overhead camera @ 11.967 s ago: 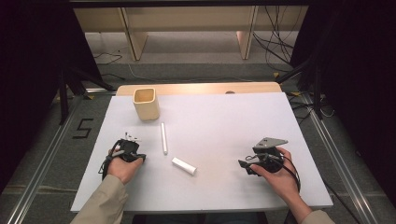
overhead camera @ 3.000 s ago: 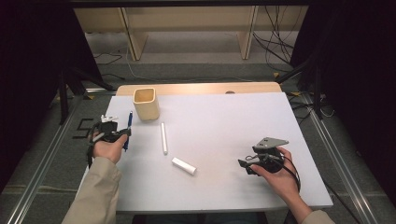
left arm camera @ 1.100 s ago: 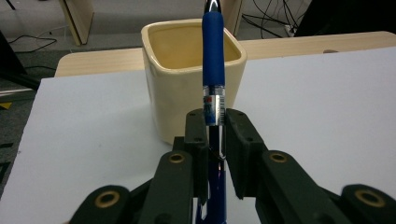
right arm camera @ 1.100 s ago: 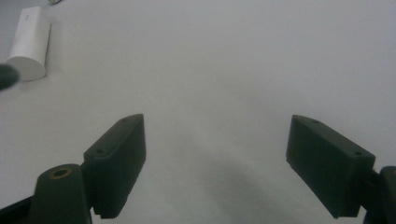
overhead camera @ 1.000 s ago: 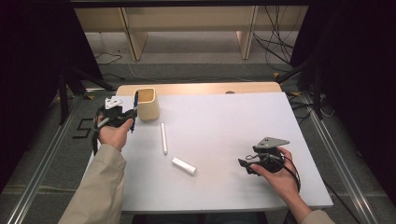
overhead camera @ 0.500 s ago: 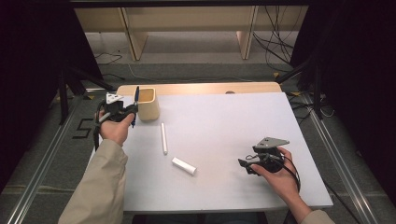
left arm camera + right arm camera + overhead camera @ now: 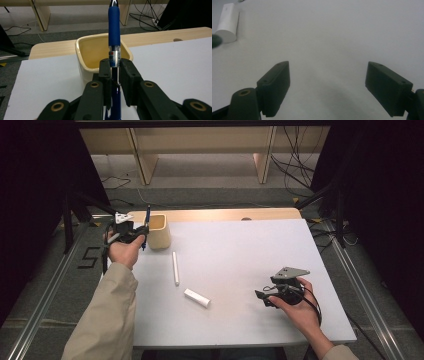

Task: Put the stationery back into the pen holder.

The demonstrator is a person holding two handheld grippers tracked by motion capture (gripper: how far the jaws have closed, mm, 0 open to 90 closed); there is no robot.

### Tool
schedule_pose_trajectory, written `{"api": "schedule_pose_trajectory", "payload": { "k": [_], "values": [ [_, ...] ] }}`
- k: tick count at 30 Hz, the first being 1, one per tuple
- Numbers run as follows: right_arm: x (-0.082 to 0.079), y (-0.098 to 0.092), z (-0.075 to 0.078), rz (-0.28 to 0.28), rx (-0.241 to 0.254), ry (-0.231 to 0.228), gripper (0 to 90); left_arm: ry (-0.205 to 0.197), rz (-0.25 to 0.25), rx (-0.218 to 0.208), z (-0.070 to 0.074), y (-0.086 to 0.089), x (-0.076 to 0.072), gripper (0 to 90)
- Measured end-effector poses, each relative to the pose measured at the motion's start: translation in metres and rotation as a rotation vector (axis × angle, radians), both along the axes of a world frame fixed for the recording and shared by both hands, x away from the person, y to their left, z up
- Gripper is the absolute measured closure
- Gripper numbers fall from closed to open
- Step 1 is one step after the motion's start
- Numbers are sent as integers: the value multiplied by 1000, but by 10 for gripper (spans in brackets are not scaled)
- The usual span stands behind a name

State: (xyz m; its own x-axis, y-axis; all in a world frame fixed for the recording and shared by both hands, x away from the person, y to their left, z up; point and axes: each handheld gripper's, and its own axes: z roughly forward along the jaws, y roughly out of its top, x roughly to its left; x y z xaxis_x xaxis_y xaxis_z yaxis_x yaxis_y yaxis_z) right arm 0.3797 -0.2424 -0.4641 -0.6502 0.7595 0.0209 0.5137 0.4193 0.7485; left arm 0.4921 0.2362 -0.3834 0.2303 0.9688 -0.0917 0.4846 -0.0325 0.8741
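At the far left corner of the bench (image 7: 240, 250), just beside the cream cup (image 7: 159, 231), the left tool (image 7: 115, 67) holds a blue pen (image 7: 114, 32) upright, its jaws closed on the clear part of the barrel below the rubbery blue grip. From where I stand the pen looks light and stiff — a slim plastic stick that takes little force to hold, but smooth enough on that clear section to slide or swivel between the flat pads if the pinch slackens. The soft blue sleeve higher up would likely give a surer hold; gripped low as it is, the long upper end could tip. In the high view the pen (image 7: 146, 222) stands at the cup's near-left side, not yet over the opening, and the cup appears empty inside as far as I can see. The right tool (image 7: 327, 87) rests low over the bench near the front right, jaws spread wide with nothing between them. By count: one blue pen, one cup, one long thin white stick (image 7: 175, 268) lying mid-bench, and one short white cylinder (image 7: 197, 297) nearer the front — four loose things, two tools.
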Motion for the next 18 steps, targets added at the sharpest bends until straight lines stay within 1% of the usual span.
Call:
{"api": "schedule_pose_trajectory", "payload": {
  "k": [4, 7, 12, 18],
  "values": [
    [0, 0, 0, 0, 0, 0, 207, -7, 4, 6, 2, 0, 4, 794],
    [0, 0, 0, 0, 0, 0, 208, -13, 4, -1, 2, 1, 7, 794],
    [0, 0, 0, 1, 0, 0, 208, -23, -2, 9, 3, 1, 9, 794],
    [0, 0, 0, 1, 0, 1, 207, -30, 0, 8, 2, 0, 13, 794]
  ]
}}
